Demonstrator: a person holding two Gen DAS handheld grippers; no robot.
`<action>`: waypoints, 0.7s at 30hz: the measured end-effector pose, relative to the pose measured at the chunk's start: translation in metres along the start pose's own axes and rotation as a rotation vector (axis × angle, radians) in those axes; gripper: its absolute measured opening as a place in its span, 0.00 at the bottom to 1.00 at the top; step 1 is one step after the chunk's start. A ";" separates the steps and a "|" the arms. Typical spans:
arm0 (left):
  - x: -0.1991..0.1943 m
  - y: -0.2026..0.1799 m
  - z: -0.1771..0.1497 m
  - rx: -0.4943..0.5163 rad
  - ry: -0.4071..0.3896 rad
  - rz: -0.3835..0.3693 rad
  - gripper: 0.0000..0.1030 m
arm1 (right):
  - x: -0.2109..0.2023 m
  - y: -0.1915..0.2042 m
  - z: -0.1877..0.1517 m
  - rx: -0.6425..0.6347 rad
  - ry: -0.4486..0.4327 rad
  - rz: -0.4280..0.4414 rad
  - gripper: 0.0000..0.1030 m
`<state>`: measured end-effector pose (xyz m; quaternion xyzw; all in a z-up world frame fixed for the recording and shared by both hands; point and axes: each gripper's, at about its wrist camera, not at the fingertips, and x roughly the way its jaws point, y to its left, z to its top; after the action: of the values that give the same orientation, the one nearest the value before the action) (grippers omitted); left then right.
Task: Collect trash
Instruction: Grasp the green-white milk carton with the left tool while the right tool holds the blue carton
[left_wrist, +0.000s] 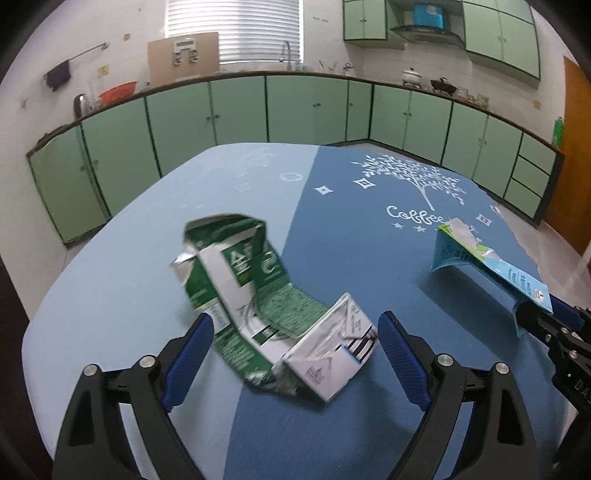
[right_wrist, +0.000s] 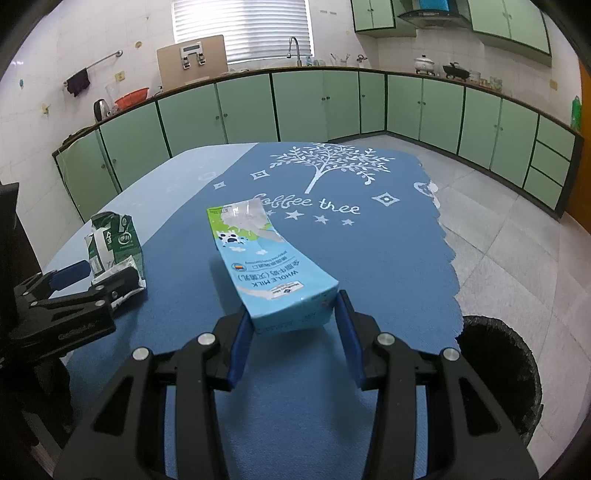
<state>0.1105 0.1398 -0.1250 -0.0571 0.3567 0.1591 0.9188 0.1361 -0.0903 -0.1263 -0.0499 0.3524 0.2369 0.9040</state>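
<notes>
Trash not binned yet. Right gripper (right_wrist: 293, 326) squeezes blue milk carton (right_wrist: 266, 266) between fingers. Left gripper (left_wrist: 295, 354) wide open around crushed green carton (left_wrist: 266, 302) on table (left_wrist: 110, 280). Black bin (right_wrist: 498, 369) waits down right of right gripper.

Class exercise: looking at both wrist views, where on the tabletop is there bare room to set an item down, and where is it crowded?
Free: the far cloth between the green carton and the table's far edge, and around the tree print beyond the blue milk carton. Crowded: the near side, where the left gripper straddles the green carton and the right gripper clamps the blue one.
</notes>
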 end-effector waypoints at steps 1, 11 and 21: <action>0.001 0.001 -0.001 -0.005 0.003 0.000 0.88 | 0.000 0.000 0.000 -0.003 0.000 0.000 0.40; 0.014 -0.002 0.002 -0.041 0.047 -0.019 0.90 | 0.002 -0.002 0.000 0.010 0.015 0.013 0.41; 0.016 -0.003 0.002 -0.041 0.050 -0.035 0.74 | 0.002 -0.004 0.000 0.020 0.023 0.021 0.41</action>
<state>0.1242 0.1414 -0.1347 -0.0860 0.3750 0.1488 0.9110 0.1395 -0.0927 -0.1279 -0.0397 0.3658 0.2424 0.8977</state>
